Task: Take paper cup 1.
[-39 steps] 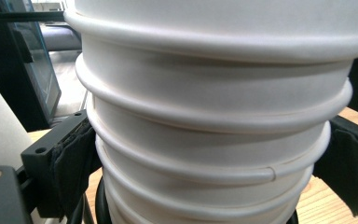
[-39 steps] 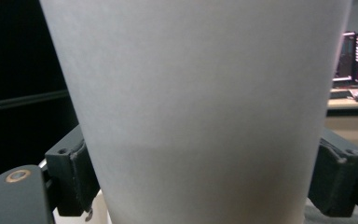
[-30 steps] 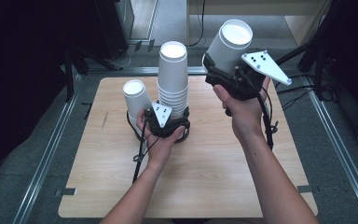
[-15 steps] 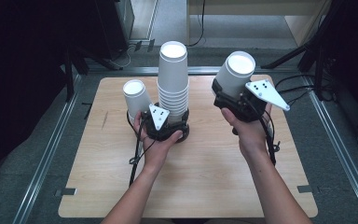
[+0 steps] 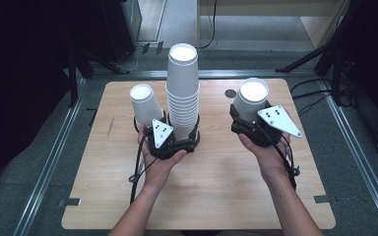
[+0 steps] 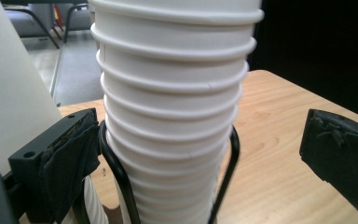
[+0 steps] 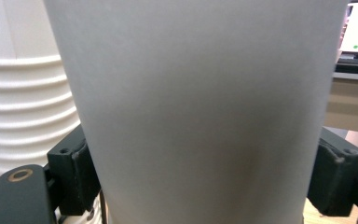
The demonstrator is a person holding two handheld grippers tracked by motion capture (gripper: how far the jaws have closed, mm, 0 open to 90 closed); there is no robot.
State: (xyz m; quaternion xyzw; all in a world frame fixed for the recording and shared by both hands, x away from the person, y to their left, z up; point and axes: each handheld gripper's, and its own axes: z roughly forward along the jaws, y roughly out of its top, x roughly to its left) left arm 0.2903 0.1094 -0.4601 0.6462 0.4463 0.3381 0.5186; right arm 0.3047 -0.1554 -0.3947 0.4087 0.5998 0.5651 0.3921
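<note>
A tall stack of white paper cups [image 5: 183,93] stands mid-table in a black wire ring. My left gripper [image 5: 182,136] is at its base; its jaws have just been opening and now stand wide, with the stack [image 6: 172,116] between them. The right pad [image 6: 340,158] is well off the stack and the left pad [image 6: 70,158] sits close beside it. A single white cup [image 5: 145,101] stands just left of the stack. My right gripper [image 5: 248,118] is shut on another white cup [image 5: 252,96], low over the table's right side. In the right gripper view that cup [image 7: 200,93] sits squeezed between both pads.
The wooden table [image 5: 202,196] has a small dark round hole [image 5: 230,93] near its back edge. Metal rails [image 5: 44,172] run along both sides on the floor. Cables [image 5: 138,172] trail from each gripper. The front half of the table is bare wood.
The right hand has come down with its cup from high above the table to just over its surface. The left gripper has drawn back slightly toward the person.
</note>
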